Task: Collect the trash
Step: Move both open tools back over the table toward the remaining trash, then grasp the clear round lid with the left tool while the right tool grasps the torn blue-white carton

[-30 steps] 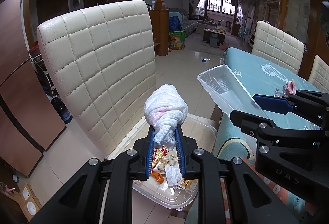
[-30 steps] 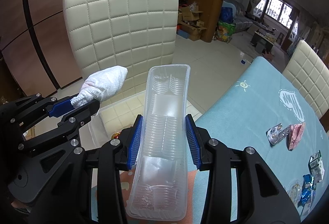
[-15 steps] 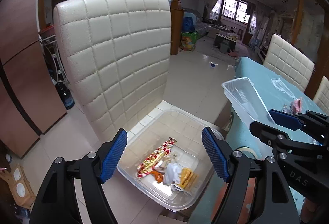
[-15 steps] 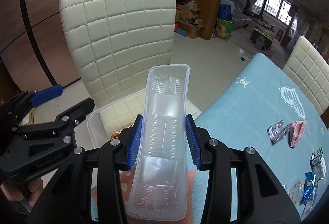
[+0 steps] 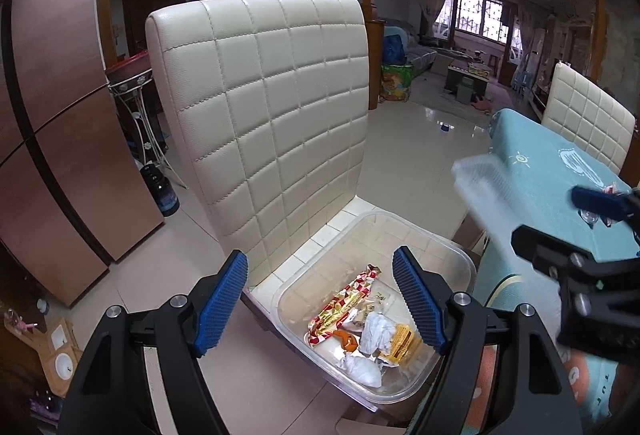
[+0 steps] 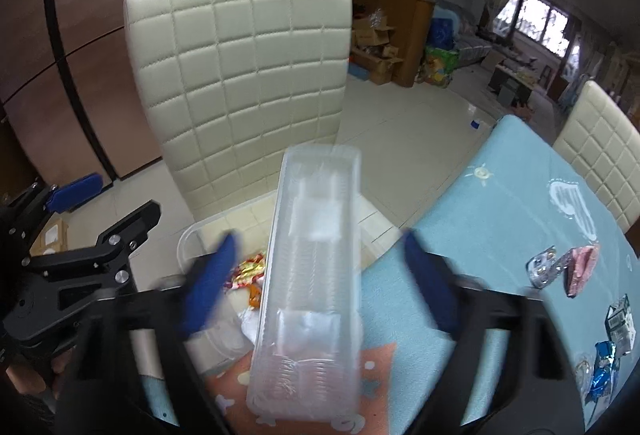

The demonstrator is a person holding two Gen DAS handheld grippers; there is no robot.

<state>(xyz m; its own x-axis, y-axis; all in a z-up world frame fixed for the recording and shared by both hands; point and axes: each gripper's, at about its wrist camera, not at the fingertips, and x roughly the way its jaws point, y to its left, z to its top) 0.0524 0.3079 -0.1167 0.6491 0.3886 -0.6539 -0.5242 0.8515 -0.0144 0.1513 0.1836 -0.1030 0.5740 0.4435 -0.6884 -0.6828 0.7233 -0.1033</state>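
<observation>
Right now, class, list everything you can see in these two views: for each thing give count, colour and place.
Clear bin: one, transparent, on the chair seat, holding trash.
Trash in bin: red-and-gold wrapper, white tissue wads, yellow packet.
Plastic tray: one, clear, long, blurred, between the right jaws, which are opening and stand clear of its sides.
Near chair: one, cream, quilted, behind the bin.
Far chair: one, cream, beyond the table.
Table: one, light-blue cloth, at right.
Trash on table: clear foil-backed pack, pink wrapper, small carton, blue foil wrapper.
Left gripper: black with blue pads, jaws open and empty, above the bin.
Right gripper: black with blue pads.
</observation>
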